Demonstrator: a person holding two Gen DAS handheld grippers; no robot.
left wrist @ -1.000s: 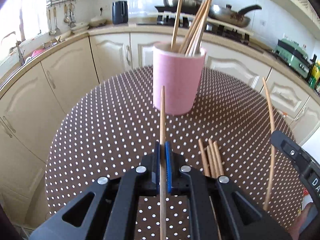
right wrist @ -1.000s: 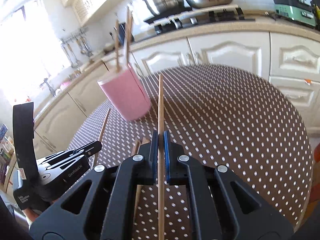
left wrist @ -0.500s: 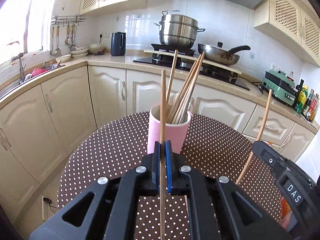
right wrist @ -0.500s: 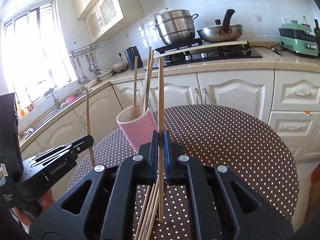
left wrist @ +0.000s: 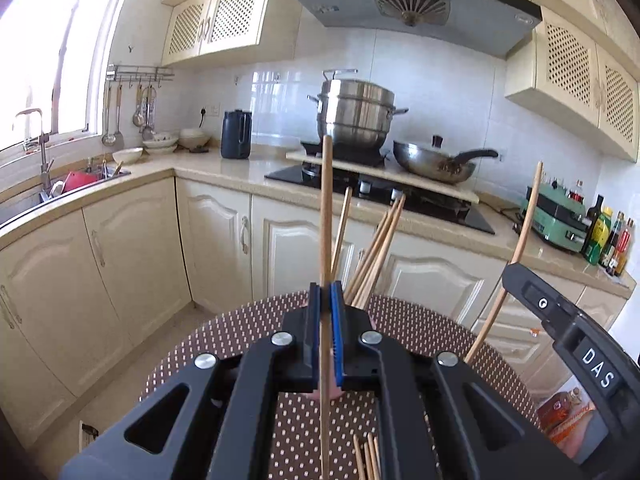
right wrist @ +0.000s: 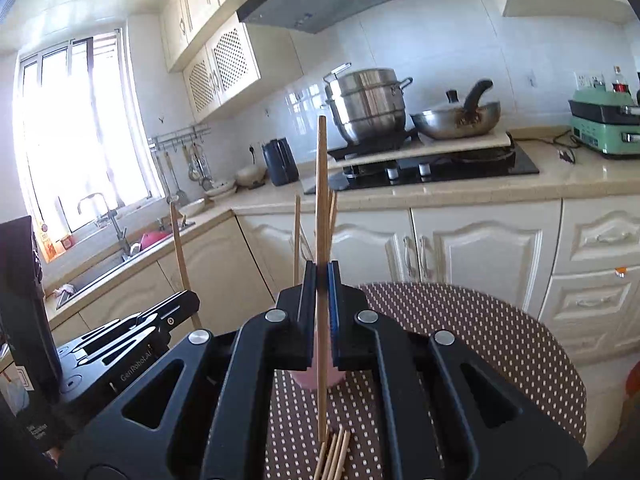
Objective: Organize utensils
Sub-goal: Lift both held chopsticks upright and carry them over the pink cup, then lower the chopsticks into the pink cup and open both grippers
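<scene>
A: Chopsticks, one per hand-held gripper. Left hand-held gripper (left wrist: 329, 308) was clamped on a chopstick (left wrist: 326, 216) standing upright; right hand-held gripper (right wrist: 322, 292) pinched another chopstick (right wrist: 321, 200) the same way.

B: Cup?

A: Pink cup (right wrist: 316, 376) sat on the dotted counter (right wrist: 480, 332), mostly hidden behind the jaws, several chopsticks (left wrist: 376, 248) already standing in it. Loose ones (right wrist: 334, 456) lay on the counter below.

B: Step?

A: Carrying, likely. Next, each lower tip wants lining up over the cup's mouth, then lowering and letting go, without fouling the sticks inside.
</scene>
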